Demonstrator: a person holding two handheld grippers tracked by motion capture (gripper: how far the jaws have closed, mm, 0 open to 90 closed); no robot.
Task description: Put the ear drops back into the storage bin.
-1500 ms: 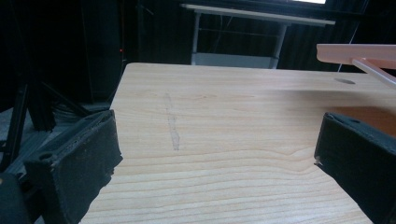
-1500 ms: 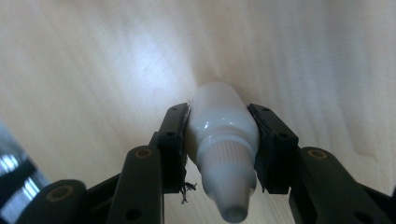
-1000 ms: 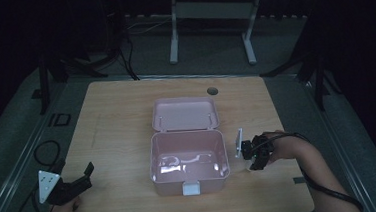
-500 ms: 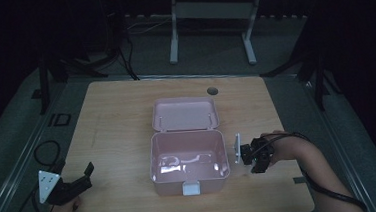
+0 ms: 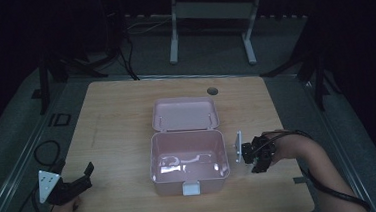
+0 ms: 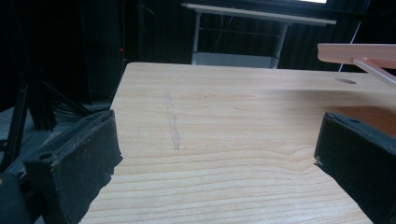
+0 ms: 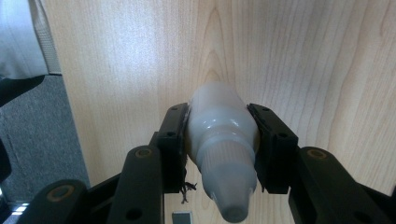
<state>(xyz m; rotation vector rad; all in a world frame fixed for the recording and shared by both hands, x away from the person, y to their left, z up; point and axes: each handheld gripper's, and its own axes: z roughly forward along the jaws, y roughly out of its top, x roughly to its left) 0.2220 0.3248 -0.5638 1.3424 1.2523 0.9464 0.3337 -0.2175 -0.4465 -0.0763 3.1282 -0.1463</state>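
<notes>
1. I see a pale wooden table [image 5: 116, 116] in a dark room, with a metal desk frame [image 5: 209, 14] at the frame's top and grey floor around.
2. A pink box [image 5: 189, 161] sits open at table centre, its lid [image 5: 184, 114] laid back.
3. My left gripper [image 5: 73, 184] rests at lower left, jaws spread wide, holding nothing.
4. My right gripper [image 7: 219, 135], just right of the box, pinches a small white bottle [image 7: 222, 140], pointing down at the tabletop.

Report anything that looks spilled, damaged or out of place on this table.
Nothing stands out. The pink box sits open, lid back; the right gripper clamps a white bottle; the left gripper is open.
</notes>
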